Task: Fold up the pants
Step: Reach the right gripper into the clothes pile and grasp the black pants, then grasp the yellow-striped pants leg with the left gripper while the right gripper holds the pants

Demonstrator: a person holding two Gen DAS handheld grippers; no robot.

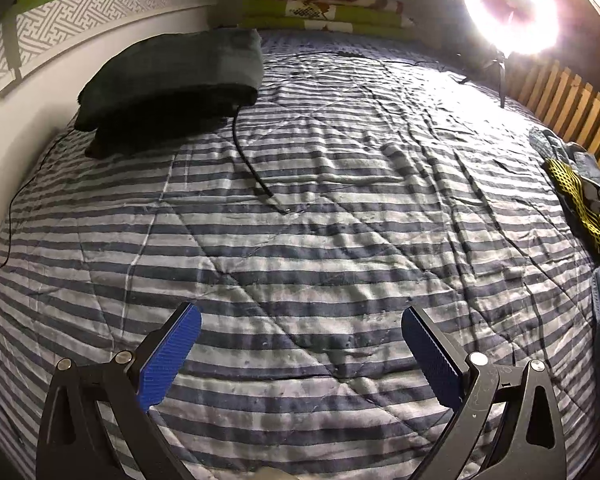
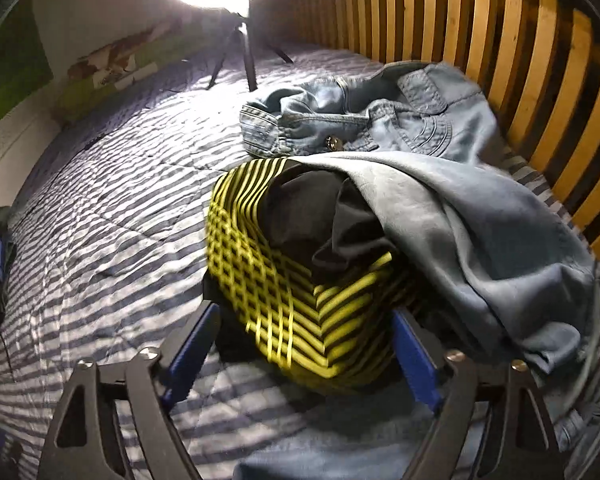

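Note:
A heap of clothes lies at the bed's right side by the slatted headboard. It holds black pants with a yellow lattice print [image 2: 284,292] [image 1: 580,200], a grey-blue pair [image 2: 480,232] draped over them, and light denim jeans [image 2: 360,120] behind. My right gripper [image 2: 304,336] is open, its blue fingers on either side of the near end of the black-and-yellow pants, which bulge between them. My left gripper [image 1: 300,332] hovers open over the bare striped quilt [image 1: 300,220], well left of the heap, with nothing between its pads.
A folded dark blanket [image 1: 172,84] lies at the far left with a black cable [image 1: 252,160] trailing over the quilt. A lit ring light on a tripod [image 2: 236,40] stands at the bed's far end. Green patterned bedding [image 1: 328,8] lines the back wall. Wooden slats [image 2: 520,60] border the right.

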